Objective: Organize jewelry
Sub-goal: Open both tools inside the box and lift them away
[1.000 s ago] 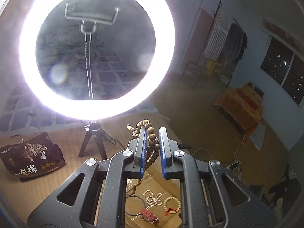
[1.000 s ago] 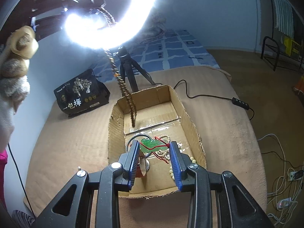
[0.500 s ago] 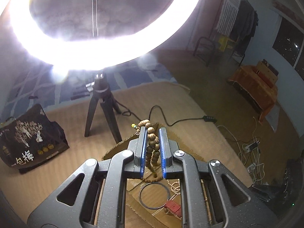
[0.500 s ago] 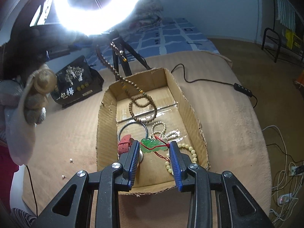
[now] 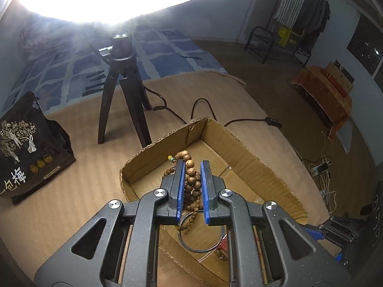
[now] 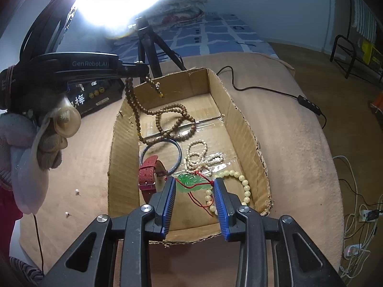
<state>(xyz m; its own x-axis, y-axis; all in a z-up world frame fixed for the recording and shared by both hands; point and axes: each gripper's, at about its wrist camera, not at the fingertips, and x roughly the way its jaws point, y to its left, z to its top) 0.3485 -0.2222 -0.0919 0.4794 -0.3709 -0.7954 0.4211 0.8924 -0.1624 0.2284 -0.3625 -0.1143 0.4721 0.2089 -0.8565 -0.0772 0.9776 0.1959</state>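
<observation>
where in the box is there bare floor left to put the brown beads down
Bare cardboard lies along the cardboard box far wall and down its left side, beside the red strap. The near right is crowded: pearl strands, green pendant, pale bead bracelet.

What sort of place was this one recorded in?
Most likely a bedroom at home: a bed with a blue checked sheet, a clothes rack by the wall, and a ring light tripod standing on the tan blanket.
</observation>
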